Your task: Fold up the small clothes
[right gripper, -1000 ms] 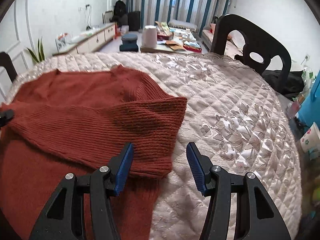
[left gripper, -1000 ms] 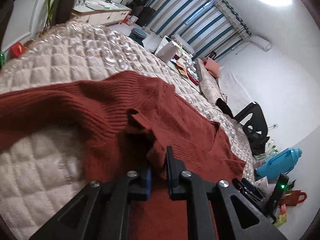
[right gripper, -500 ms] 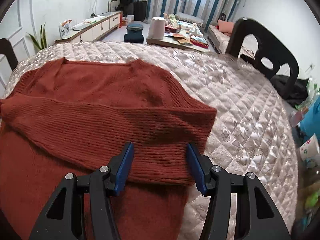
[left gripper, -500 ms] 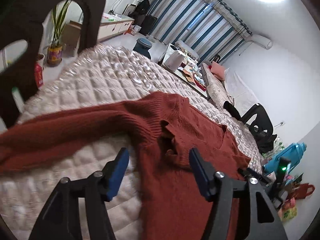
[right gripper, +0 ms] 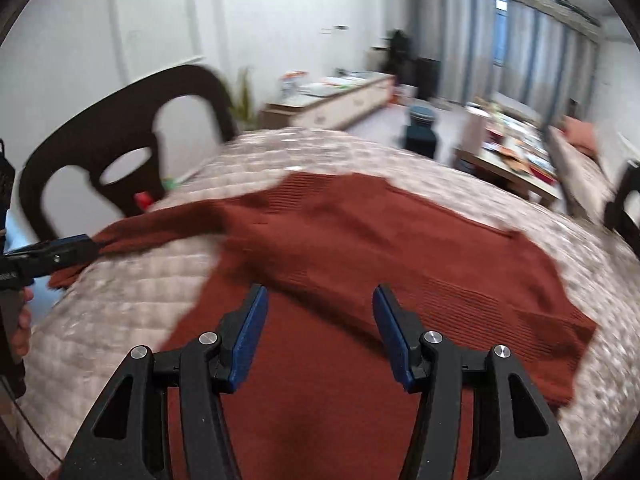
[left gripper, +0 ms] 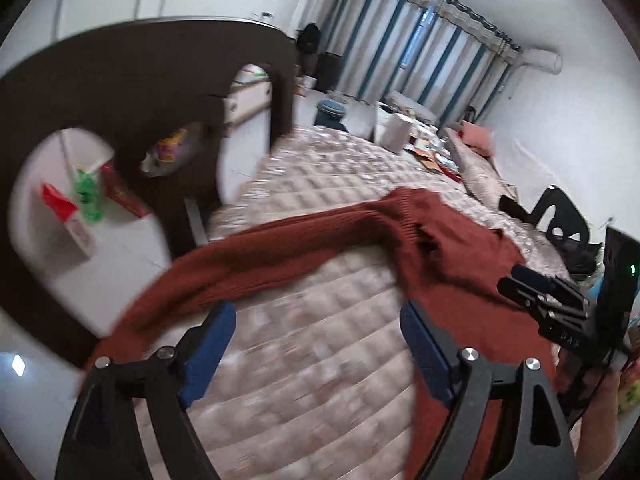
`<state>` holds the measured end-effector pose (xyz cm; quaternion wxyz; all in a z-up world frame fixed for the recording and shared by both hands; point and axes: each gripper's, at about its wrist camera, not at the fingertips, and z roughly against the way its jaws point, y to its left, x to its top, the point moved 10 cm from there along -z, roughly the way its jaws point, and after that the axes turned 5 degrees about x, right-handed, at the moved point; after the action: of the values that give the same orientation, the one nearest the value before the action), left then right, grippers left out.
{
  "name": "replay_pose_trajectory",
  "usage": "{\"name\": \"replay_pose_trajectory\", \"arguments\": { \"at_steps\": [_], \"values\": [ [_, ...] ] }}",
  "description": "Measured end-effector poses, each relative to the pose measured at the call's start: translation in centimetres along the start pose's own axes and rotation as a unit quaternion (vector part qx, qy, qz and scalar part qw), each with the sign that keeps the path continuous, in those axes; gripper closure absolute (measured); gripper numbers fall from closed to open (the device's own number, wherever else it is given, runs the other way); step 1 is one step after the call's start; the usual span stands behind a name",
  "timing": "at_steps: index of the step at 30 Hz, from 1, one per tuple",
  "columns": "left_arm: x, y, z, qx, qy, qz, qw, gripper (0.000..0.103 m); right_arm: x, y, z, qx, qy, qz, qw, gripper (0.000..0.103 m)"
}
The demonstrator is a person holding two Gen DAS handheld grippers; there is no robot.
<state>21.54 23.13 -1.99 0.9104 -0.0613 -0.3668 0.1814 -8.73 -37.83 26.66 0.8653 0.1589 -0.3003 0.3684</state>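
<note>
A rust-red knit sweater (right gripper: 360, 240) lies spread on the quilted beige table cover (right gripper: 132, 304). Its right sleeve is folded across the body. Its left sleeve (left gripper: 256, 256) stretches out to the table's left edge. My left gripper (left gripper: 316, 344) is open and empty over the bare quilt, with the sleeve just beyond its fingertips; it also shows at the left edge of the right wrist view (right gripper: 60, 256). My right gripper (right gripper: 318, 328) is open and empty above the sweater's lower body; it shows at the right in the left wrist view (left gripper: 544, 296).
A dark wooden chair (left gripper: 160, 92) stands close at the table's left edge; it also shows in the right wrist view (right gripper: 120, 144). Another dark chair (left gripper: 560, 216) stands at the far right. A low table with clutter (right gripper: 512, 152) and a sideboard (right gripper: 332, 100) stand beyond.
My left gripper let go of the sweater, opened, and swung left toward the outstretched sleeve. My right gripper stayed open and moved left over the sweater's body.
</note>
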Motion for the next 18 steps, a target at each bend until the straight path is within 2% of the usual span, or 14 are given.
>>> {"name": "replay_pose_trajectory", "arguments": {
  "at_steps": [3,7,13,17,18],
  "values": [
    [-1.0,3.7,2.0,0.021,-0.007,0.020,0.9996,0.017,-0.1,2.5,-1.5,0.027,0.011,0.008,1.000,0.048],
    [-2.1,9.4,3.9,0.065,-0.018,0.077,0.9947,0.017,-0.7,4.6,-2.5,0.032,0.020,0.021,0.999,0.048],
    [-3.8,14.3,4.5,0.100,-0.012,0.130,0.9864,0.017,-1.3,6.2,-3.1,0.042,0.030,0.028,0.998,0.048],
    [-4.9,14.5,3.1,0.070,0.022,0.150,0.9859,0.017,-1.4,6.4,-3.1,0.040,0.032,0.031,0.998,0.048],
    [-4.9,14.8,2.9,0.078,0.019,0.157,0.9843,0.017,-1.4,6.5,-3.1,0.040,0.031,0.029,0.998,0.048]
  ]
}}
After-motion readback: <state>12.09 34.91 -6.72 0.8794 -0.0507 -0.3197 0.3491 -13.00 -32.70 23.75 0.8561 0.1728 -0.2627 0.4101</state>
